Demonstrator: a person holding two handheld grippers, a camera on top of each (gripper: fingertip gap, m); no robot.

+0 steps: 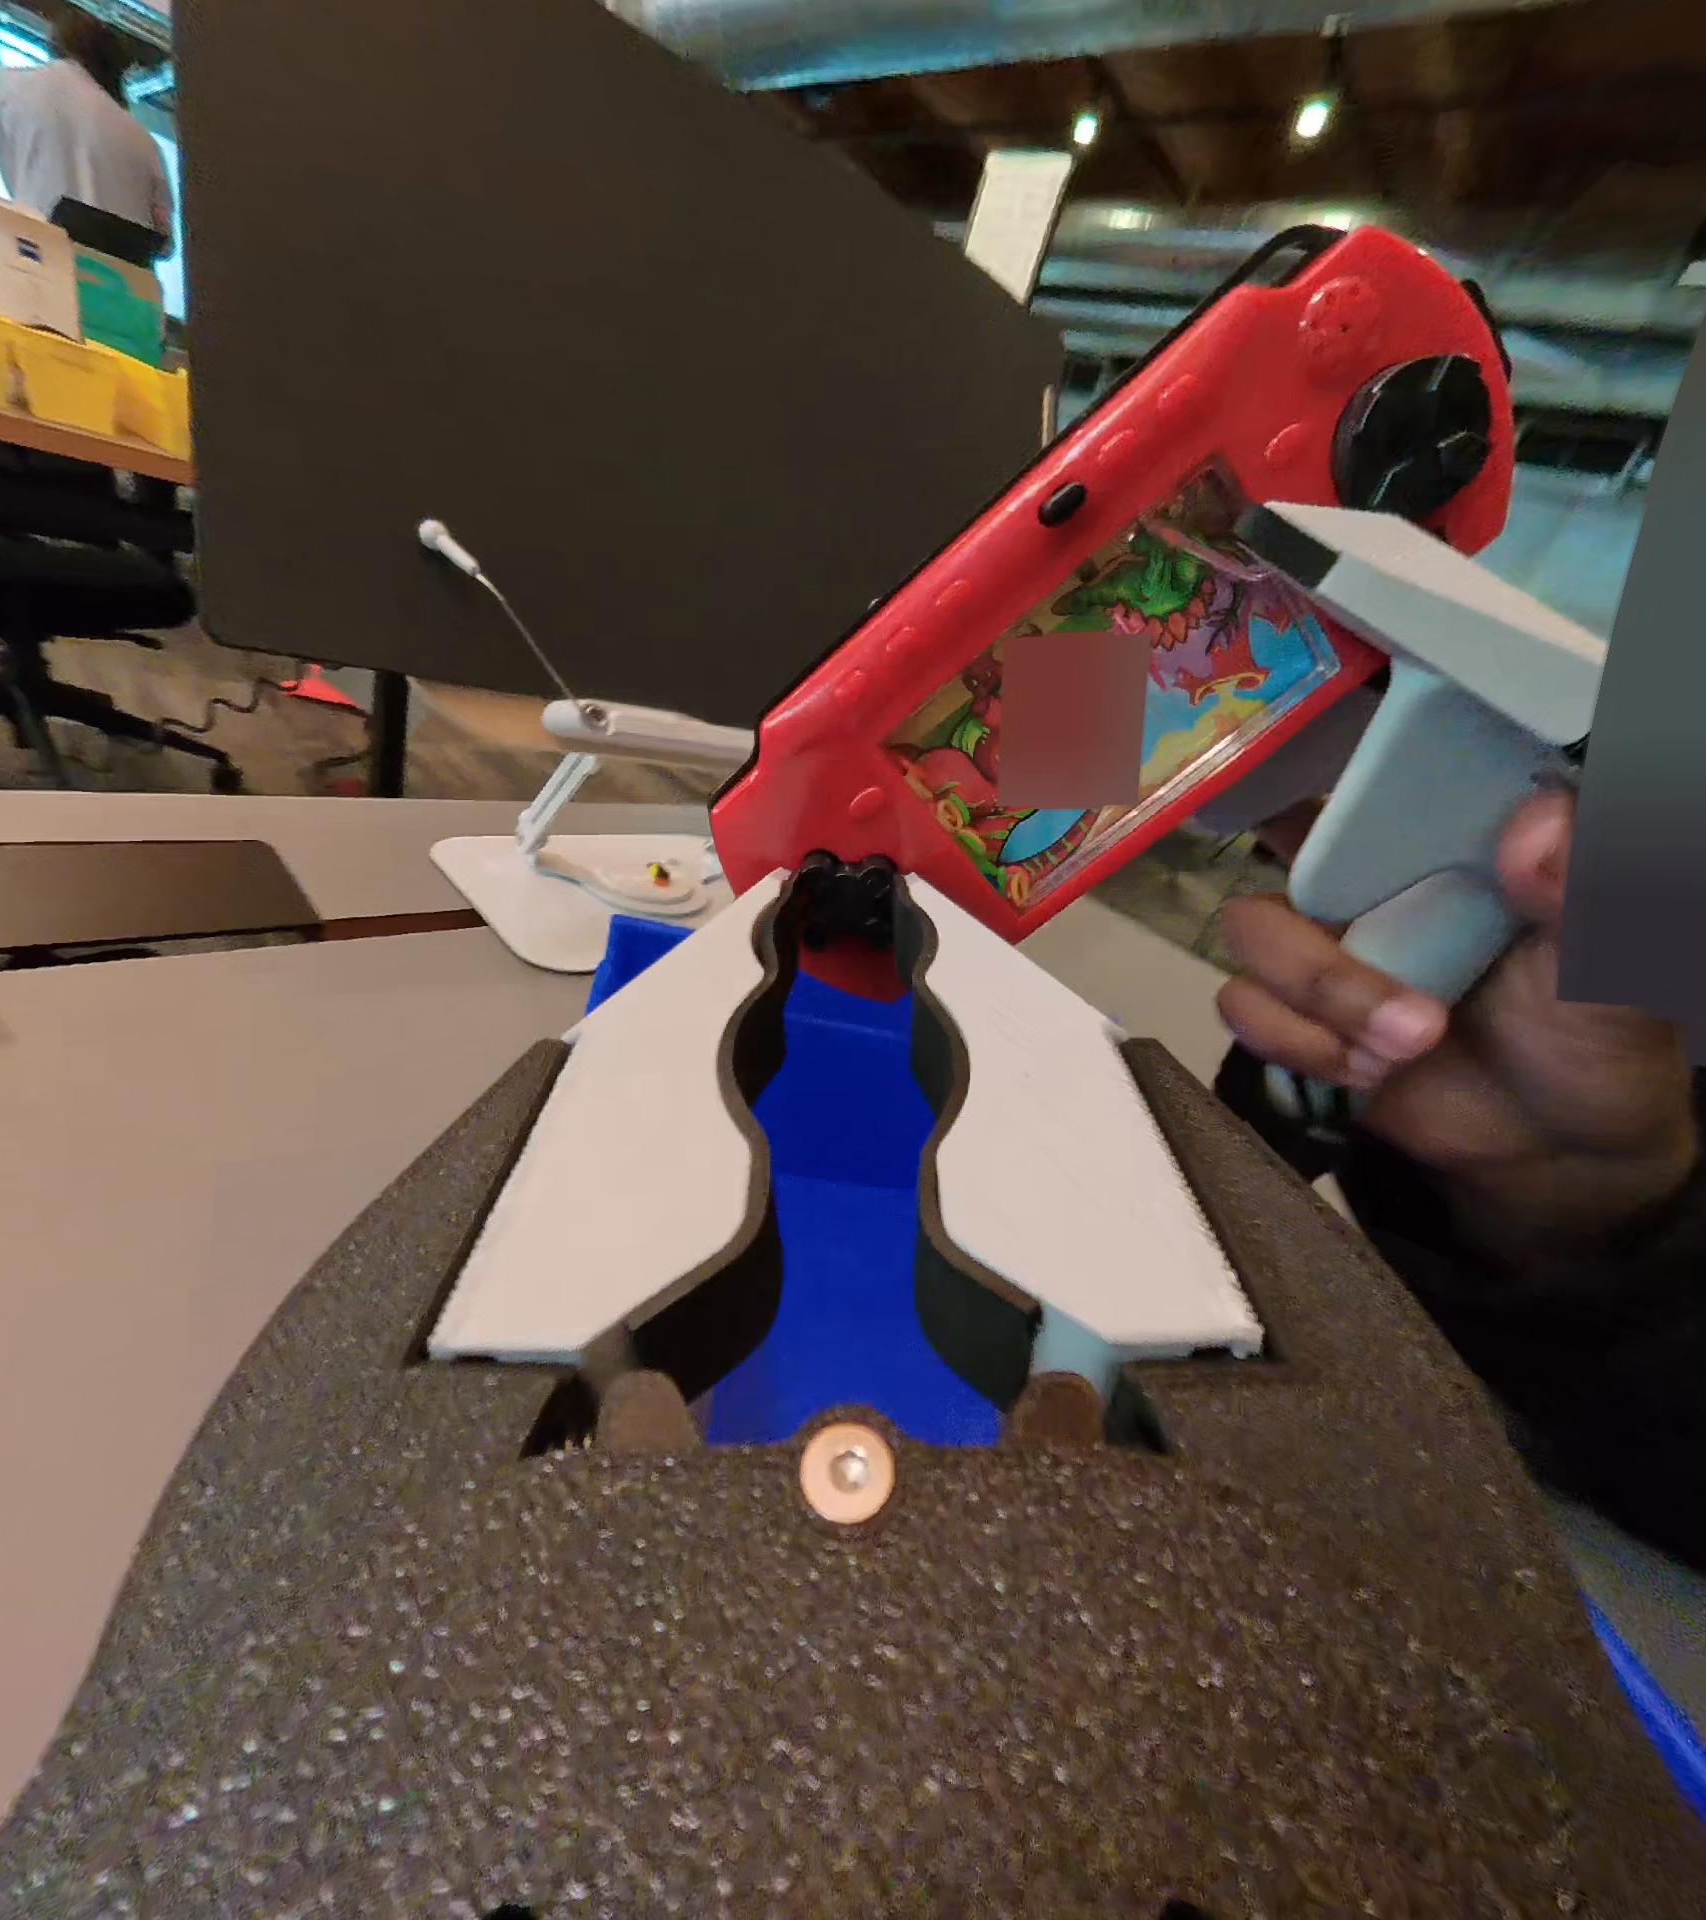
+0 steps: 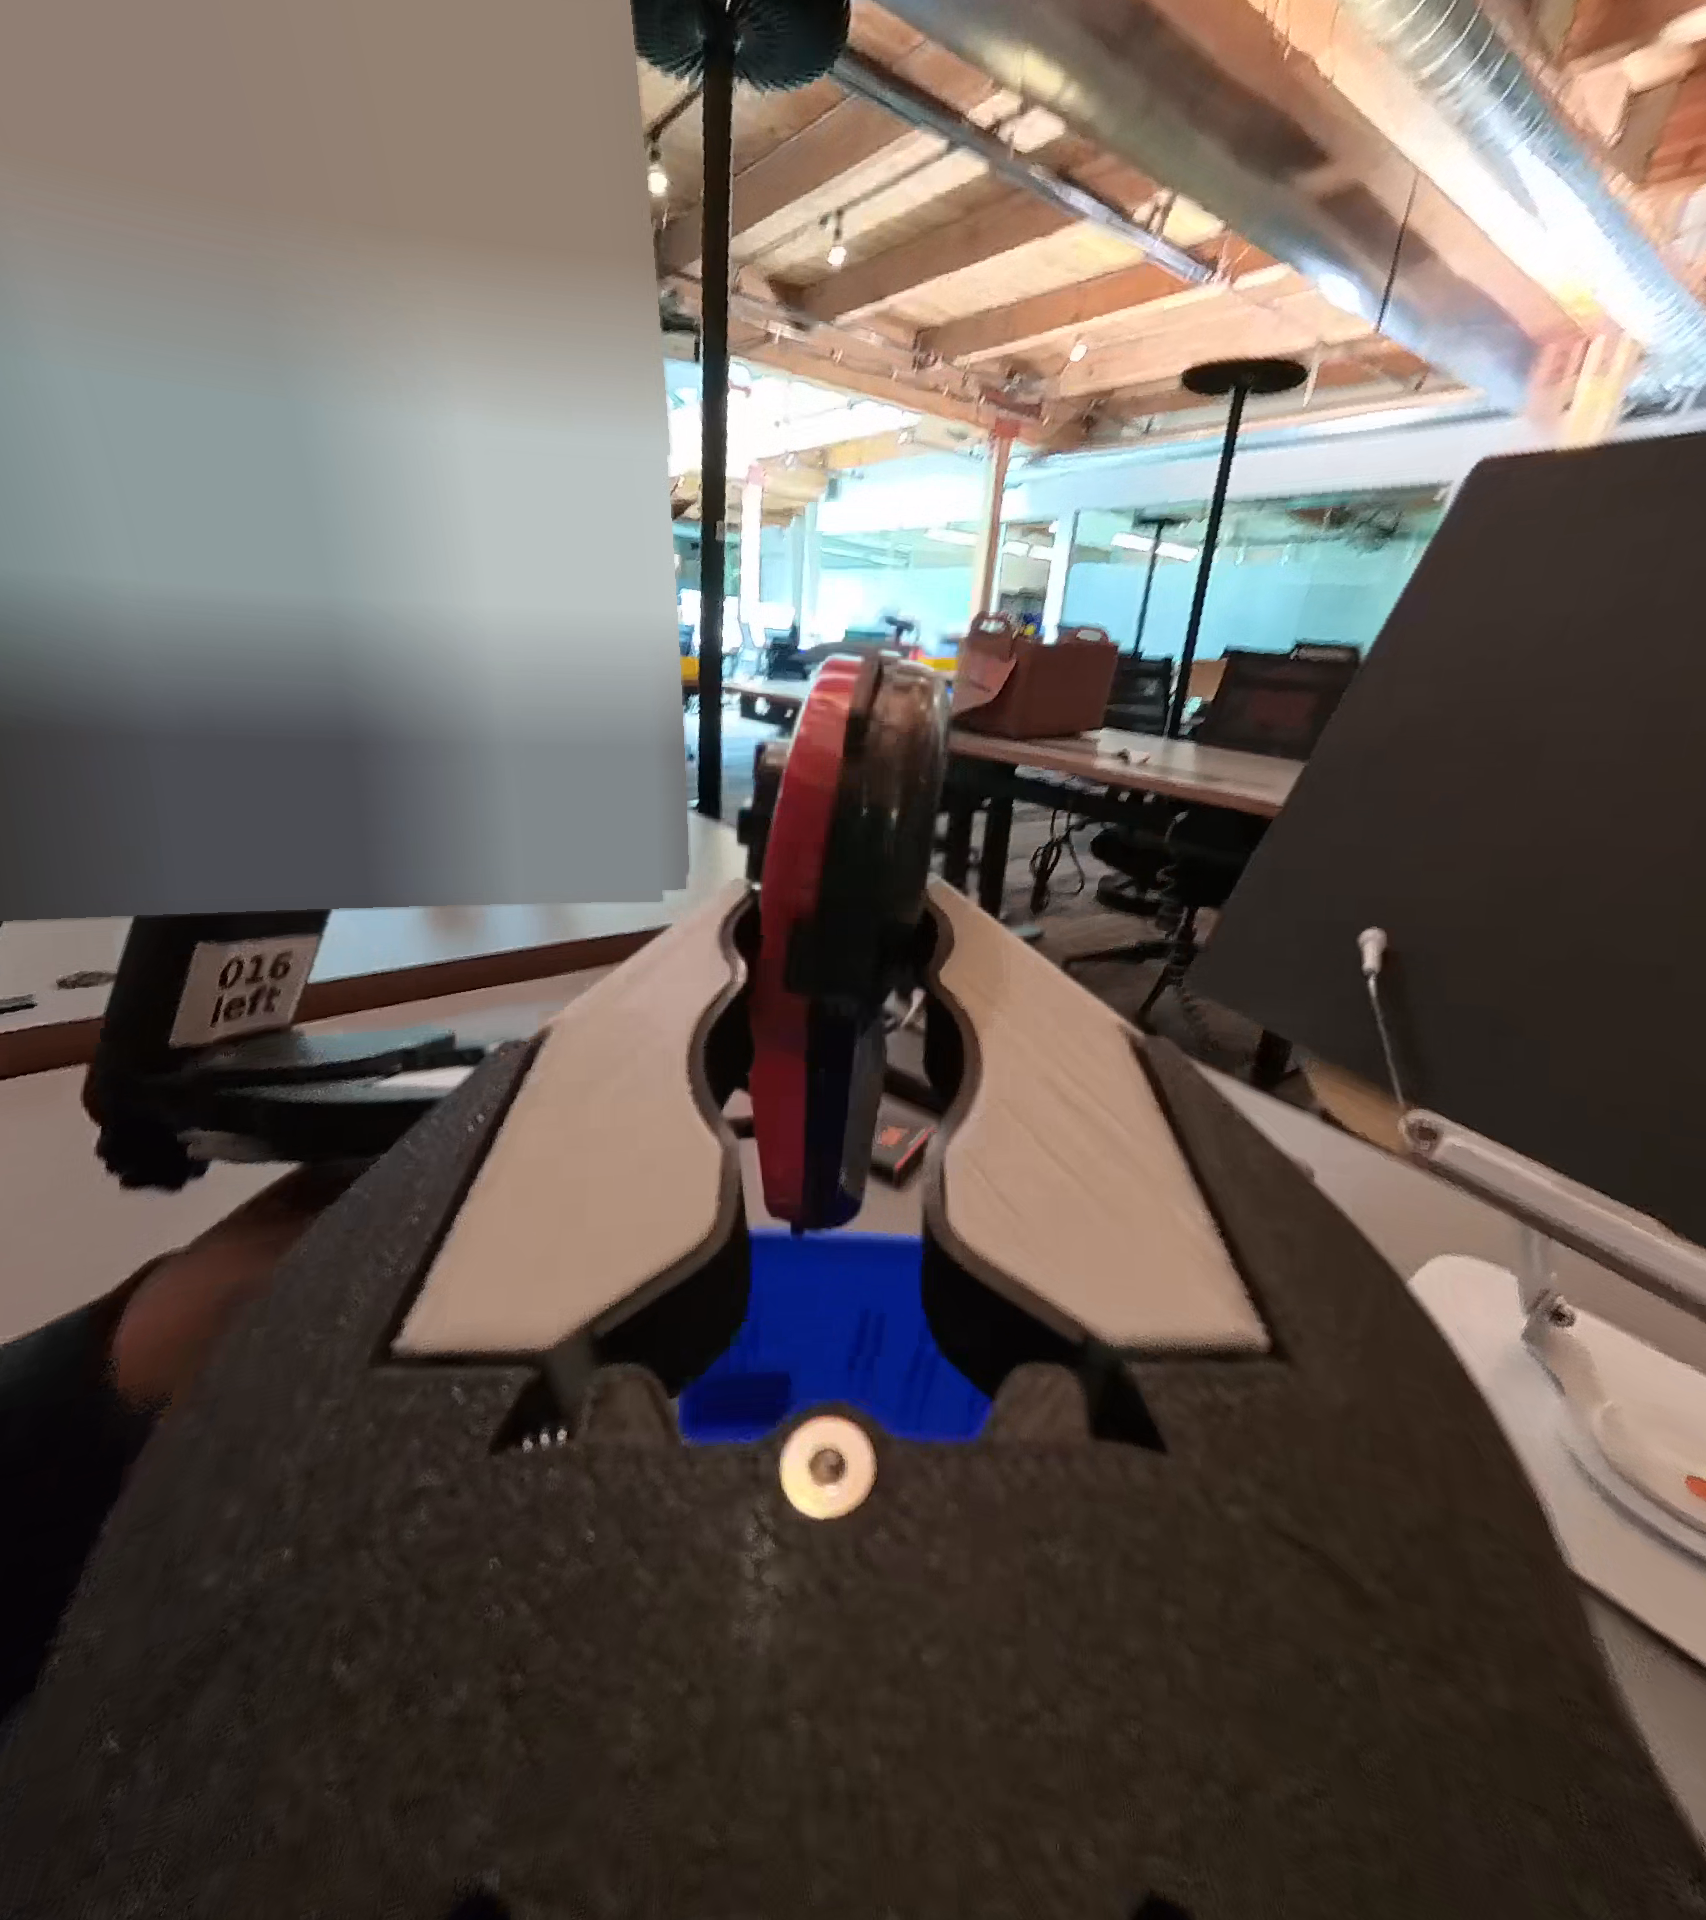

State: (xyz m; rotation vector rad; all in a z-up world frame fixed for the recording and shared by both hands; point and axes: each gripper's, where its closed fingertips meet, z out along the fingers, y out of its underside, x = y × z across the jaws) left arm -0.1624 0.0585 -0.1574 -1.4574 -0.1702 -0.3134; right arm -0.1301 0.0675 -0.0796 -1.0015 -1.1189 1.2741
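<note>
A red handheld water-game toy [image 1: 1192, 436] with a picture window and black knobs is held in the air, tilted, above a blue box [image 1: 838, 1101]. My left gripper [image 1: 844, 904] is shut on the black knob at the toy's lower end. My right gripper [image 1: 1285, 665], held by a hand [image 1: 1451, 1049], is clamped across the toy's window near its upper end. In the right wrist view the toy [image 2: 807, 831] stands edge-on between the fingers of my right gripper [image 2: 844, 935], with the blue box [image 2: 828, 1340] below. The left gripper's black body [image 2: 236, 1070] shows at the left there.
A grey table [image 1: 153, 1122] carries a white stand with a thin arm [image 1: 568, 883], also in the right wrist view [image 2: 1607, 1455]. A dark partition panel [image 1: 568, 312] stands behind. Dark flat items [image 1: 90, 894] lie at the left. A person [image 1: 70, 135] stands far back. There is about 9 centimeters between the tips of the two grippers. From the right gripper's tips to the dark partition panel [image 1: 568, 312] is close to 30 centimeters.
</note>
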